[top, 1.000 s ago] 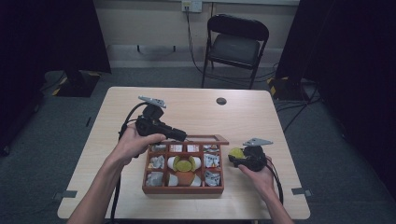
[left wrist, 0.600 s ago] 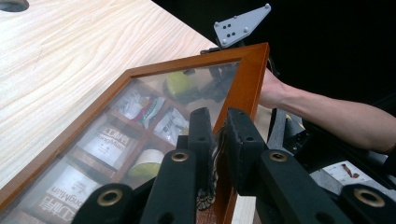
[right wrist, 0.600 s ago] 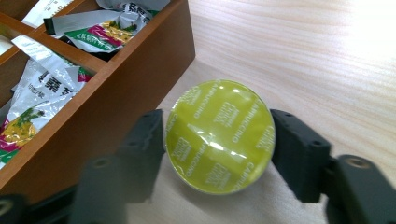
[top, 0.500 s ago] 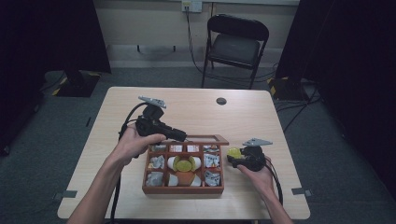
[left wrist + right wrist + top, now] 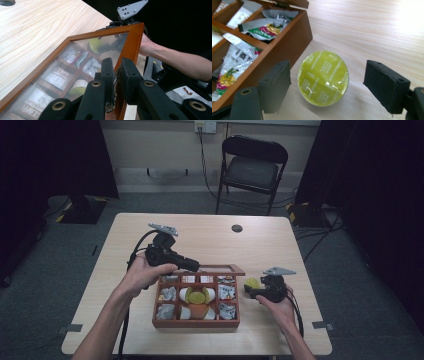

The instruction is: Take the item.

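Pale wooden bench (image 5: 210, 237) in a dim room, wooden tea box (image 5: 196, 321) near the front edge.

High view: left tongs (image 5: 196, 266) at the box's raised glass lid (image 5: 222, 268); right tongs (image 5: 251, 290) right of the box, by a green capsule (image 5: 251, 282).
Left gripper view: left tongs (image 5: 117, 75) clamp the lid's frame (image 5: 131, 42).
Right gripper view: right tongs (image 5: 327, 82), just opening, stand apart around the capsule (image 5: 323, 78) on the bench.
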The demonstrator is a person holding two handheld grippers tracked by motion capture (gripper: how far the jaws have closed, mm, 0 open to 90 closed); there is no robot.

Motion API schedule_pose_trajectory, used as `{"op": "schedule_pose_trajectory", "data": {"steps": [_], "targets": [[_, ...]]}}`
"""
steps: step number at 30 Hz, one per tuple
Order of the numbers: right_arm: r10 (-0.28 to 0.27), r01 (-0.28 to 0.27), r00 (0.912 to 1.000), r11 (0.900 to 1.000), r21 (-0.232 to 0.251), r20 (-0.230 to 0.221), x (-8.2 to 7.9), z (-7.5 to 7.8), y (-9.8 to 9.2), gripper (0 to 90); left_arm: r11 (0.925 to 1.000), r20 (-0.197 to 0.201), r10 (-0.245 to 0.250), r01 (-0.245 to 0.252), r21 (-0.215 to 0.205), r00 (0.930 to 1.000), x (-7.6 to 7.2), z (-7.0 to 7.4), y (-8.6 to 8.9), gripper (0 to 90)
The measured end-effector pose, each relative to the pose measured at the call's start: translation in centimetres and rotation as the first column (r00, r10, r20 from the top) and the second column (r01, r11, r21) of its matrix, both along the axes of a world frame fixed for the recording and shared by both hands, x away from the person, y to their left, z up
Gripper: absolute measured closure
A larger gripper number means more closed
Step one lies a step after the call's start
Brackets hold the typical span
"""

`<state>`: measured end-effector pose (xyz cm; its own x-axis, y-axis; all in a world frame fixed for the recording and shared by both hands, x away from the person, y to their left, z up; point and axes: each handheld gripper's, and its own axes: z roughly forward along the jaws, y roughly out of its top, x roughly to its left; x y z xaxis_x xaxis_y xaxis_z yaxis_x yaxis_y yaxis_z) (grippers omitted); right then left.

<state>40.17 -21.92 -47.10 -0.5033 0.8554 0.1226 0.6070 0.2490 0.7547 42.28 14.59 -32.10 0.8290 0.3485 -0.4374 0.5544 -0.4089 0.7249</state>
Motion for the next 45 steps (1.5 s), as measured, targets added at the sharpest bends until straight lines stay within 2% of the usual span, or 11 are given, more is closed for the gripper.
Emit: {"op": "schedule_pose_trajectory", "data": {"steps": [3, 6, 9, 10, 12, 17, 25, 29, 34, 41, 45], "targets": [[-0.004, 0.004, 1.0000, 1.000, 0.005, 0.006, -0.1, 0.3, -0.1, 20.8, 1.0000, 0.003, 0.000, -0.001, 0.004, 1.0000, 0.0, 0.0, 0.0, 80.9], [-0.002, 0.001, 1.0000, 0.999, 0.033, 0.010, -0.6, 0.9, -0.3, 21.3, 1.0000, 0.003, 0.001, -0.001, 0.007, 1.0000, -0.1, 0.0, -0.1, 80.9], [-0.004, 0.004, 0.9999, 1.000, 0.022, 0.016, -0.8, 1.2, -0.3, 21.9, 1.0000, 0.002, 0.000, 0.000, 0.007, 1.0000, -0.1, 0.0, -0.1, 80.9], [-0.011, 0.011, 0.9992, 1.000, -0.009, 0.038, -1.1, 1.5, -0.4, 22.4, 1.0000, 0.003, 0.001, -0.001, 0.007, 1.0000, -0.1, 0.0, -0.1, 80.9], [-0.009, 0.010, 0.9989, 1.000, -0.020, 0.046, -1.2, 1.7, -0.6, 22.1, 0.9999, 0.006, -0.004, 0.004, 0.013, 1.0000, -0.2, 0.0, -0.1, 80.9], [-0.017, 0.018, 0.9990, 0.999, -0.038, 0.041, -1.9, 2.2, -2.0, 21.8, 0.9997, 0.008, -0.015, 0.015, 0.020, 0.9999, -0.4, -0.2, -0.2, 80.9], [-0.066, 0.067, 0.9976, 0.996, -0.065, 0.017, -2.8, 1.0, -4.3, 20.3, 0.9995, 0.014, -0.021, 0.021, 0.025, 0.9997, -0.5, -0.2, -0.2, 81.0], [-0.077, 0.076, 0.9970, 0.991, -0.113, -0.009, -3.1, 0.4, -5.4, 20.4, 0.9995, 0.022, -0.023, 0.023, 0.023, 0.9995, -0.5, -0.2, -0.2, 81.1], [-0.100, 0.096, 0.9947, 0.987, -0.130, -0.024, -3.3, -0.5, -6.1, 20.3, 0.9996, 0.022, -0.023, 0.023, 0.017, 0.9995, -0.5, -0.2, -0.2, 81.1], [-0.113, 0.101, 0.9923, 0.976, -0.193, -0.051, -3.2, -1.9, -6.0, 17.9, 0.9990, 0.043, -0.032, 0.031, 0.033, 0.9986, -0.7, -0.2, -0.3, 81.1], [-0.115, 0.107, 0.9927, 0.977, -0.183, -0.036, -3.3, -2.2, -6.0, 17.0, 0.9984, 0.059, -0.039, 0.036, 0.042, 0.9975, -0.9, -0.2, -0.4, 81.3]]}}
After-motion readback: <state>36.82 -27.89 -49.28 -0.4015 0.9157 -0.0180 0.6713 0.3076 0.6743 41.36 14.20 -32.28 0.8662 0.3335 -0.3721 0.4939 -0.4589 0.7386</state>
